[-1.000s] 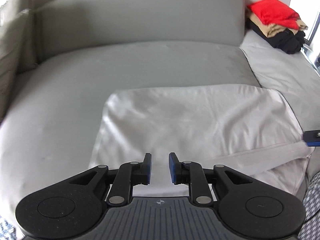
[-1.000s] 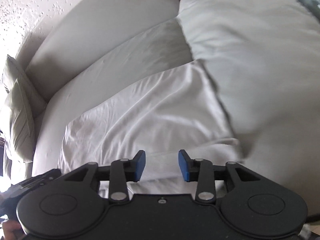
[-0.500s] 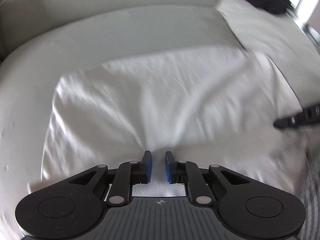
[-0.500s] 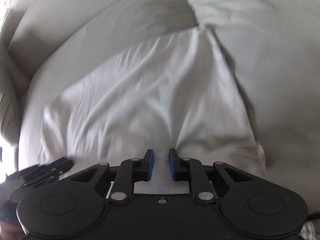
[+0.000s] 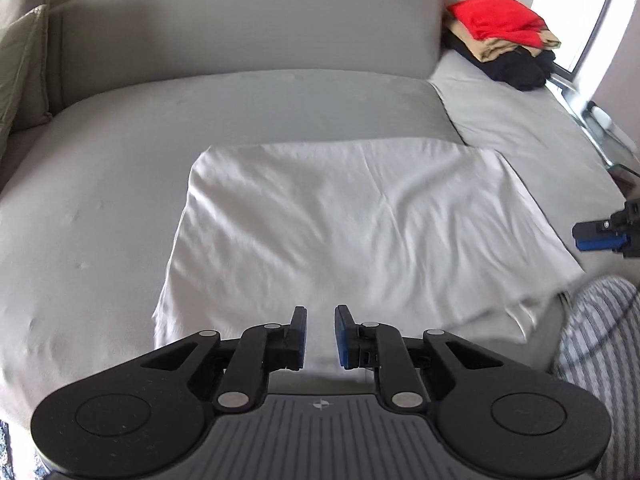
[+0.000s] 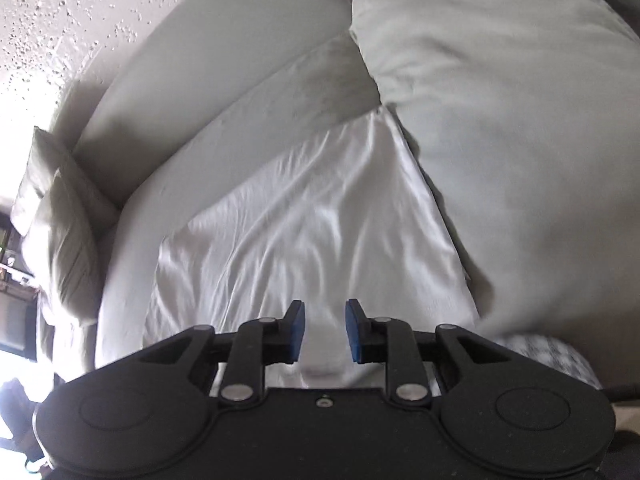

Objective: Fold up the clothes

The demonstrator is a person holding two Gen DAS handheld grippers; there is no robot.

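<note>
Now lying flatter than a second ago, near fold gone: white garment [image 5: 360, 232] spreading across grey sofa seat [image 5: 100, 208]. Left tongs [image 5: 320, 334] opening, narrow gap, gripping nothing, hovering over garment's 6 o'clock edge. Right tongs [image 6: 325, 330] opening likewise, empty. Folded clothes stack [image 5: 504, 36] sitting at 1 o'clock.

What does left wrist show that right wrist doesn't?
Only left wrist: the clothes pile with a red piece on top at the sofa's far right, the window, and the right tool seen from the side. Only right wrist: the textured wall and the cushion seen nearly whole. Both: the white cloth spread on the sofa, and each view's own tool opening, nothing between its fingers.
</note>
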